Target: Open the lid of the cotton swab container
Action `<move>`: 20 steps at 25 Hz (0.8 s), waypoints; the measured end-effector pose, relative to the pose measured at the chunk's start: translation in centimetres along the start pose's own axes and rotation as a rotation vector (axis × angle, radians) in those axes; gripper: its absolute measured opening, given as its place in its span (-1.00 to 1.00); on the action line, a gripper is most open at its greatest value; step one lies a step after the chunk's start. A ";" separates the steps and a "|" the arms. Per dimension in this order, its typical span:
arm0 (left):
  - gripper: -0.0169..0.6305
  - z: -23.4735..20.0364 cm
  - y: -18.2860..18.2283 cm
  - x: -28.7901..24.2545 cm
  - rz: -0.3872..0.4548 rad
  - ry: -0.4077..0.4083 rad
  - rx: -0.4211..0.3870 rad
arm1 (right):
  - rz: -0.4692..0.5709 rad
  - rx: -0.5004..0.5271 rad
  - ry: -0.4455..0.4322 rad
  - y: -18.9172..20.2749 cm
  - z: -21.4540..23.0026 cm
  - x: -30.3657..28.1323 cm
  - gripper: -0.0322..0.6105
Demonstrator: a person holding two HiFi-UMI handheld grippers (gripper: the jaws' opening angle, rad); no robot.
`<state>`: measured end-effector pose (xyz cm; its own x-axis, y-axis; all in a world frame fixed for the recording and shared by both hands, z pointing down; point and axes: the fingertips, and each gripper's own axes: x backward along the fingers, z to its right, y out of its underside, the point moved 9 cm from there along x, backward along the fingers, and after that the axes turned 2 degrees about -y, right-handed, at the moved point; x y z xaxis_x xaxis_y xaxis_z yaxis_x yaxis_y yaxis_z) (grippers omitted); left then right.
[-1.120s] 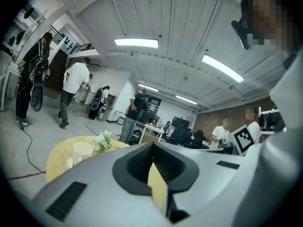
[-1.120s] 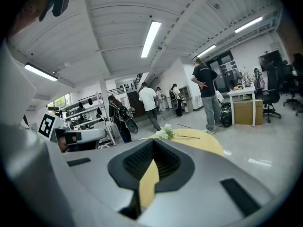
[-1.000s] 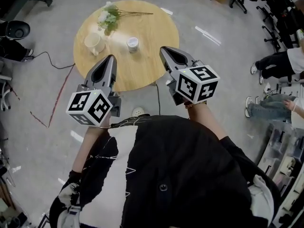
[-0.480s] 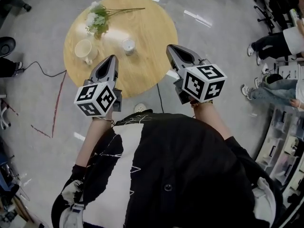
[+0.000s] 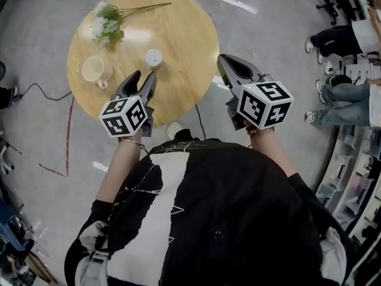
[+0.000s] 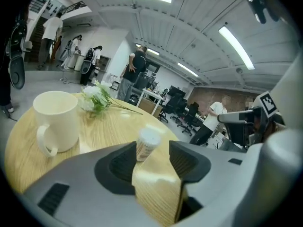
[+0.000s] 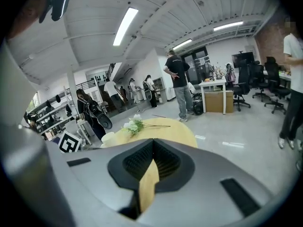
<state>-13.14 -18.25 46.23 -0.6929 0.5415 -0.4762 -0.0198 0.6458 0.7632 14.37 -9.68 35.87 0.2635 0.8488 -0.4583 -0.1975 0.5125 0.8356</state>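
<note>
The left claw is opening, empty, and points at the cotton swab container, which stands lid-on just ahead on the bench. The right claw is closed on nothing. This looks like the approach; next, the left should straddle the container.

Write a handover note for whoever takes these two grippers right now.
Left gripper: jaws opening, nothing between the pads. It points at the cotton swab container, which stands ahead of it untouched.
Right gripper: shut, empty, held by the right edge of the round table.
Things: the container stands upright near the table's middle with its lid on. The mug is to its left and the flowers lie beyond the mug.
Done: only the approach.
Left: steady the container, then take the lid off.
</note>
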 end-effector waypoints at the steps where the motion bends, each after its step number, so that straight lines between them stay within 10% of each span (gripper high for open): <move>1: -0.23 -0.1 0.1 -0.4 -0.016 -0.001 -0.012 | -0.001 -0.003 0.007 0.0 0.2 0.0 -0.89; 20: 0.00 -0.9 1.0 -5.6 -0.125 0.036 -0.187 | -0.057 -0.063 0.097 1.9 1.4 0.3 -0.89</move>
<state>-9.93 -21.15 50.05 -0.7017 0.4419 -0.5589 -0.2383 0.5937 0.7686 15.34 -8.65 37.77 0.1838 0.8252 -0.5341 -0.2446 0.5647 0.7882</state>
